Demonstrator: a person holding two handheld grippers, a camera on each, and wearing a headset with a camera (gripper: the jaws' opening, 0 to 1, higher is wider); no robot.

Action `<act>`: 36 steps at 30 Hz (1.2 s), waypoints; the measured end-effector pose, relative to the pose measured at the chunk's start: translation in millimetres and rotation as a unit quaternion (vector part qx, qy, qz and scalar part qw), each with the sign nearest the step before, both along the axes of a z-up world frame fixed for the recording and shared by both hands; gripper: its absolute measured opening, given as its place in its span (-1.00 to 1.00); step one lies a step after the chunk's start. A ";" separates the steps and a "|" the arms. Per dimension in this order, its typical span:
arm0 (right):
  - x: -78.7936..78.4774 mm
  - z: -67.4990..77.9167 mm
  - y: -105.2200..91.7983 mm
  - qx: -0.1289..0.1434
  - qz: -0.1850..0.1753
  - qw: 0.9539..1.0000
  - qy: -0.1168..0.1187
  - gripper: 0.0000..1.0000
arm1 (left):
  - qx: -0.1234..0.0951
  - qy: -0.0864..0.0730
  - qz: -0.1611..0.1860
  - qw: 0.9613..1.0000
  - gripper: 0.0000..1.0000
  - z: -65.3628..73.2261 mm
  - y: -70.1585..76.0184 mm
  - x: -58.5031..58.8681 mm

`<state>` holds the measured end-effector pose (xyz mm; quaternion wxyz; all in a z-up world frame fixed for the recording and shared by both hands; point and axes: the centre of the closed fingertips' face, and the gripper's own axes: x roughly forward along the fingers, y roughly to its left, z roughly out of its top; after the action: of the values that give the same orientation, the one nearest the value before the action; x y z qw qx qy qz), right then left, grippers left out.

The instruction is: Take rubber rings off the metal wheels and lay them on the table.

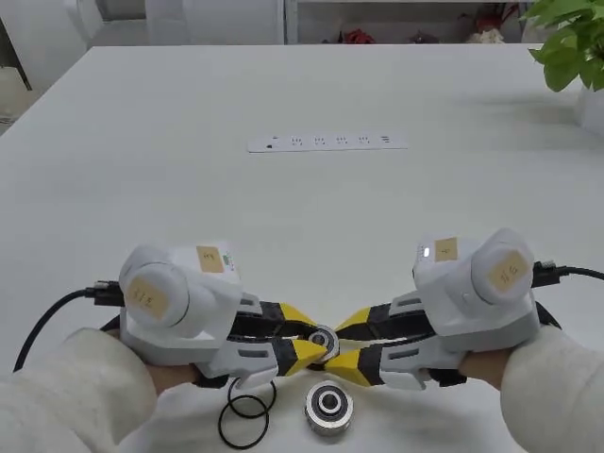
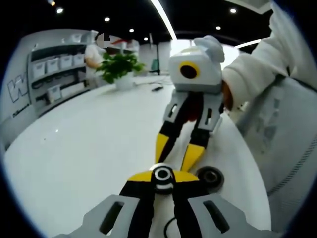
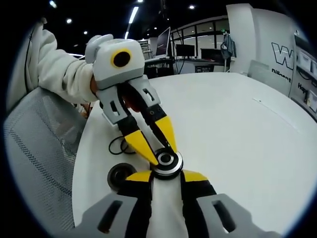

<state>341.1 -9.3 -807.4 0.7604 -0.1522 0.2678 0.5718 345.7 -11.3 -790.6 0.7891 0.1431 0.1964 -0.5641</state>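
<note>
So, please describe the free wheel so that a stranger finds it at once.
At the white table's near edge, nearer than where the left hand-held gripper and right hand-held gripper meet, a metal wheel lies flat, right of two black rubber rings. Unlike the other wheel, pinched between yellow tips, nothing touches it.

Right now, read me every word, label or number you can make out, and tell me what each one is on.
"W": big letter on the wall in the right gripper view, and again in the left gripper view.
Smaller lettering under each W: blurred, unreadable.
Yellow stickers on the left gripper and right gripper: handwriting too blurred to read.
Power strip: markings too small.
Metal wheel between both grippers: no text visible.
</note>
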 end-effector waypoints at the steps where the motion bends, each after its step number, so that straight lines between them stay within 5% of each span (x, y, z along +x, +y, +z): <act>1: -0.4 -0.3 -0.8 0.000 -0.001 1.000 0.005 -0.63 | -0.001 0.000 0.000 1.000 -0.71 0.0 -0.1 -0.1; 6: -0.9 0.1 -0.7 0.003 -0.007 1.000 0.013 -0.64 | -0.001 0.000 0.001 1.000 -0.71 -0.1 -0.1 0.0; 9: 1.5 1.4 2.8 0.013 -0.020 1.000 0.017 -0.47 | -0.002 0.000 0.001 1.000 -0.71 -0.1 -0.4 -0.3; 12: 1.2 -0.6 5.1 0.003 -0.009 1.000 -0.006 -0.50 | -0.002 0.000 0.000 1.000 -0.71 -0.2 -0.8 -0.2; 19: 1.5 1.3 -1.1 0.008 -0.007 1.000 0.017 -0.60 | -0.003 -0.001 0.000 1.000 -0.71 0.0 -1.2 0.3; 29: -0.1 0.0 -1.7 0.001 -0.004 1.000 0.016 -0.66 | -0.005 0.002 0.003 1.000 -0.71 -0.1 -1.3 0.9; 36: 0.7 0.0 5.8 0.002 -0.001 1.000 -0.005 -0.54 | -0.005 -0.002 0.002 1.000 -0.71 -0.1 -0.8 0.6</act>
<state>341.8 -3.6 -807.4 0.7629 -0.1534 0.2628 0.5704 346.4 -12.1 -790.6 0.7915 0.1393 0.1925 -0.5631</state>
